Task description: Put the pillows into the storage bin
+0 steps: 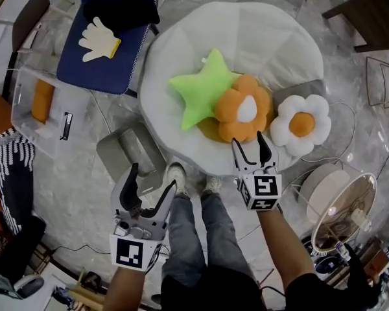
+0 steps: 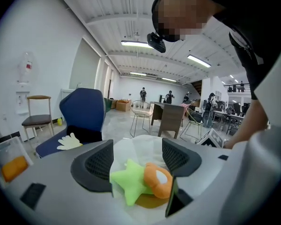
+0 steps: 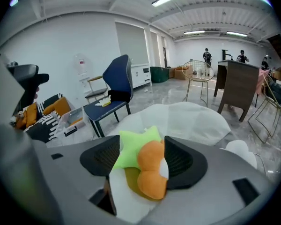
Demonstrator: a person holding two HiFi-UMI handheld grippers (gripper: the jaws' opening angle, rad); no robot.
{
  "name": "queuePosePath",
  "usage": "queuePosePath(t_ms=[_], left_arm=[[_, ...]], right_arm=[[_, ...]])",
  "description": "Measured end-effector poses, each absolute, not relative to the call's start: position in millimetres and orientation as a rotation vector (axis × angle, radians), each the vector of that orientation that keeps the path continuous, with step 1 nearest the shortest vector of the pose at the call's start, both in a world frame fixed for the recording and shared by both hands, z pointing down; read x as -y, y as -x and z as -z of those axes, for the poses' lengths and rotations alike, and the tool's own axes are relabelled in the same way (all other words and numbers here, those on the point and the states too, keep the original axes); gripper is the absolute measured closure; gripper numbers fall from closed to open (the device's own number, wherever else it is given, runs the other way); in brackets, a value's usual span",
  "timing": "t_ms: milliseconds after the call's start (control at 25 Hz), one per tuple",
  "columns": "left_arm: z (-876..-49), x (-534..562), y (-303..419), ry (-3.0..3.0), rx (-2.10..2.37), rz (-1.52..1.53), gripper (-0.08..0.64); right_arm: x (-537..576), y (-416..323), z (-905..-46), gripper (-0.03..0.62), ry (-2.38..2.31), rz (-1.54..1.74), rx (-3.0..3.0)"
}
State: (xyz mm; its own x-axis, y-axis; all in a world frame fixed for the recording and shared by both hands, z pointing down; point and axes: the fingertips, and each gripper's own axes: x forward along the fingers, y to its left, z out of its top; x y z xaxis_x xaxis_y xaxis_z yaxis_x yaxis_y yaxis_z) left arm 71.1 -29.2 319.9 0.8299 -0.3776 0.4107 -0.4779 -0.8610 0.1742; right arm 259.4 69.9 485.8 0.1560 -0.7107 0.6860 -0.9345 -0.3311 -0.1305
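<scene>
Now, head view: the orange flower pillow lies on the white beanbag's near edge, straight ahead of the right gripper; the left gripper hangs farther off. Left gripper view: jaws apart, nothing held. Right gripper view: jaws spread, empty, framing the flower without touching it.

The green star-shaped plush pillow looks matt and fuzzy. The white round cloth cushion beneath it looks smooth. The marbled floor around that cushion gleams.
</scene>
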Motion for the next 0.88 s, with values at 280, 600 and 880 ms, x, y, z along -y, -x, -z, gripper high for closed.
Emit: queuePosePath(t_ms=[280,600,880], left_arm=[[-346,45,-62,-2.747,0.688,-0.565,0.229],[-372,35,-38,-2.683,0.701,-0.689,0.229],[-395,32,-10,-2.617,0.786,-0.746,0.229]], right_arm=[[-38,-254,-572,0.291,-2.048,-1.098,1.481],[-12,-257,-652,0.249,-1.996,-1.131,1.326],[-12,-255,-702,0.206,-1.916,-1.151,1.206]])
